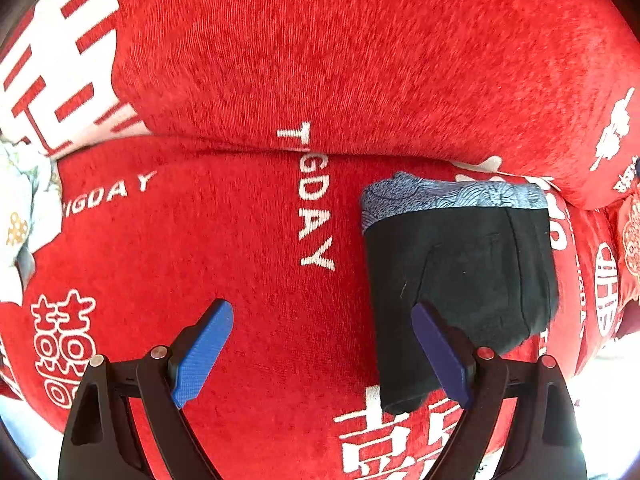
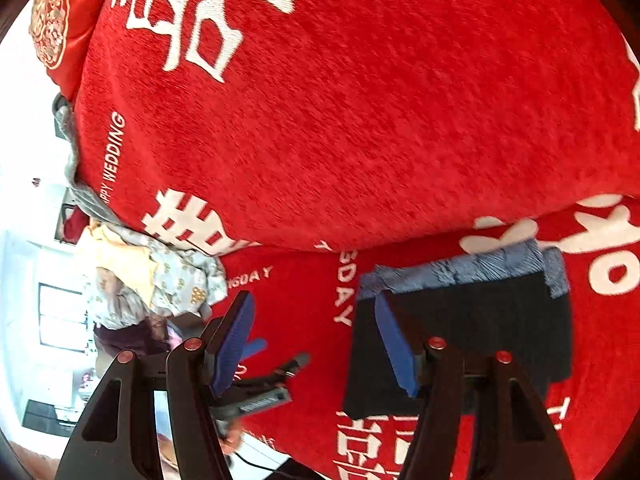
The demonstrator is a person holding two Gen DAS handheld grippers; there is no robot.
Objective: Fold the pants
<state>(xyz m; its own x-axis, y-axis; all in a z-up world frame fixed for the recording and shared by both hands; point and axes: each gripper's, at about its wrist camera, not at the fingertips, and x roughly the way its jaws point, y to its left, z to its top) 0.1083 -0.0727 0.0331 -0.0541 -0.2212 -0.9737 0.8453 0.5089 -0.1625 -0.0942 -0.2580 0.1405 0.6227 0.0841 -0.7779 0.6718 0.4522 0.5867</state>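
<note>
Folded black pants lie flat on a red sofa seat, stacked on a folded blue patterned garment whose far edge sticks out. In the right wrist view the pants and the blue garment sit at right. My left gripper is open and empty, its right finger over the pants' near left part. My right gripper is open and empty, its right finger over the pants' left edge. The left gripper also shows low in the right wrist view.
The red sofa cover with white lettering spans seat and backrest. A heap of light patterned clothes lies at the seat's left end, also at the left edge of the left wrist view. A red cushion sits at right.
</note>
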